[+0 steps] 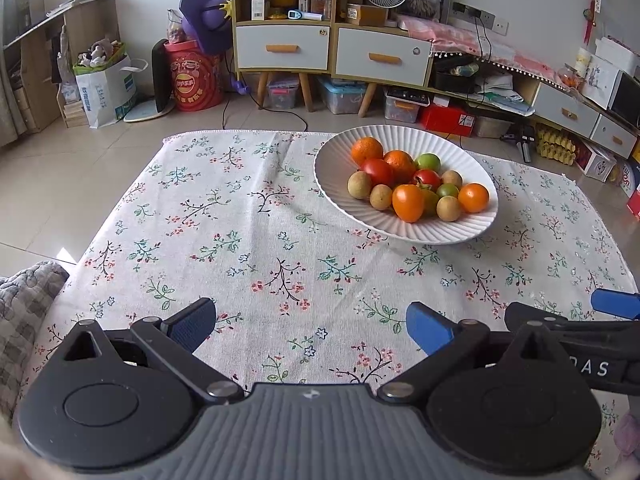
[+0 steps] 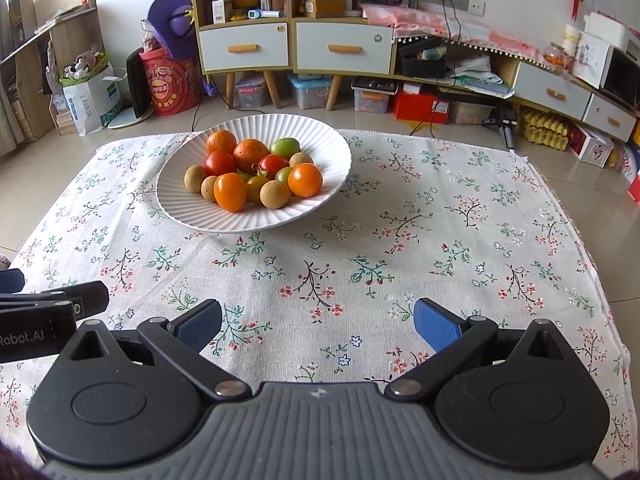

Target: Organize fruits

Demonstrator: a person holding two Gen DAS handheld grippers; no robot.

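A white ribbed bowl (image 1: 432,232) (image 2: 320,136) stands on the far half of a flowered tablecloth (image 1: 256,240) (image 2: 440,240). It holds several fruits: oranges (image 1: 367,150) (image 2: 250,155), red tomatoes (image 1: 378,172) (image 2: 219,163), orange tomatoes (image 1: 408,202) (image 2: 230,192), green ones (image 1: 428,162) (image 2: 285,147) and tan longans (image 1: 360,185) (image 2: 275,194). My left gripper (image 1: 310,326) hovers open over the near cloth, empty. My right gripper (image 2: 318,324) is likewise open and empty, well short of the bowl. Each gripper's side shows at the other view's edge.
Beyond the table lie a tiled floor, wooden drawer cabinets (image 1: 332,50), storage bins, a red drum (image 1: 194,78) and a paper bag (image 1: 106,94). A grey quilted cushion (image 1: 24,304) sits at the table's left edge.
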